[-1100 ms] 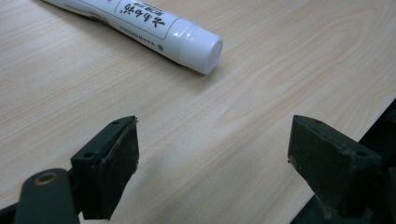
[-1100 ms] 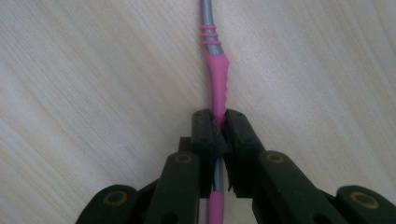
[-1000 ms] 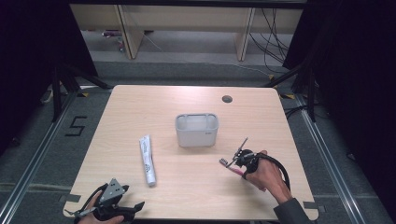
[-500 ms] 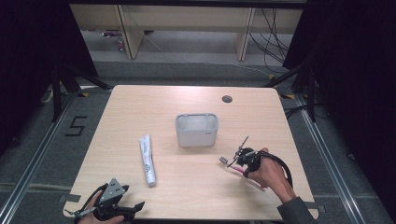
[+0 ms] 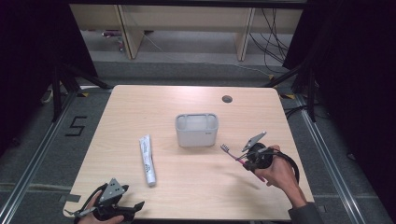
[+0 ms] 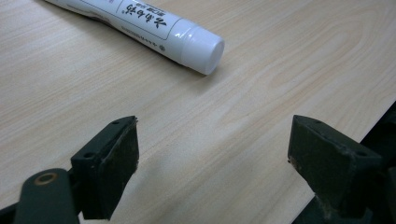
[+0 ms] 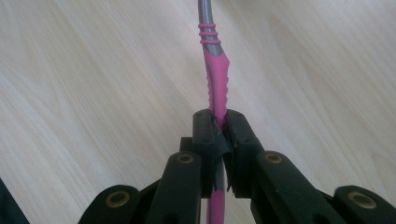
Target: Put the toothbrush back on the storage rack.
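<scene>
My right gripper (image 5: 243, 157) was clamped on the pink-and-grey toothbrush (image 5: 232, 154), jaws pinched tight on the handle, bristle head pointing toward the grey holder (image 5: 196, 129) and held just off the table (image 5: 187, 186). The toothbrush hung near the holder's right side, not touching it. My left gripper (image 5: 133, 207) sat at the near left edge of the table, jaws wide apart with nothing between them. The white toothpaste tube (image 5: 147, 159) lay flat left of the holder, cap toward me. Bare wood lay open between the tube and my right hand (image 5: 275, 170).
</scene>
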